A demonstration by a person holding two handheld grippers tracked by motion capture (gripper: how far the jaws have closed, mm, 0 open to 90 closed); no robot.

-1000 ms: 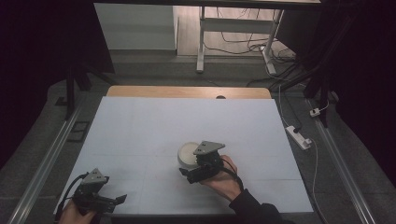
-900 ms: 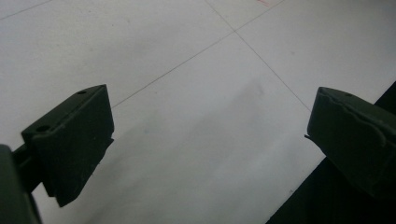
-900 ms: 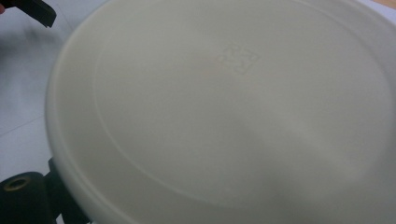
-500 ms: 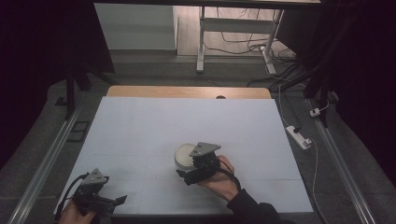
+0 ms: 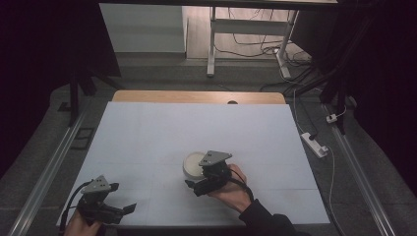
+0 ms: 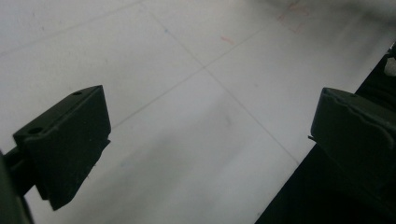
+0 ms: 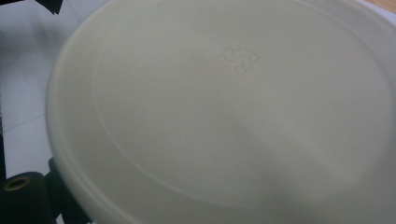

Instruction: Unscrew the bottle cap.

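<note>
A white round dish point(image 5: 193, 163) is in the near middle of the white table point(image 5: 196, 128), and my right gripper point(image 5: 193, 187) is shut on it, a hand behind it. In the right gripper view the dish point(image 7: 224, 107) is very close and face-on, with a small embossed mark near its centre; one black jaw pokes out under its lower left rim and the other is hidden. My left gripper point(image 5: 120, 197) is open at the near left corner of the table. In the left gripper view its jaws stand wide apart around my left gripper point(image 6: 205, 140), with only bare table between them.
The table's near edge point(image 6: 299, 163) runs just past the left gripper's right jaw, dark floor beyond it. A wooden strip point(image 5: 196, 96) borders the far edge. A white power strip point(image 5: 314, 144) lies on the floor to the right. Metal rails flank both sides.
My right gripper and the white dish have shifted a little left and toward the person. The left gripper has stayed put, still open.
</note>
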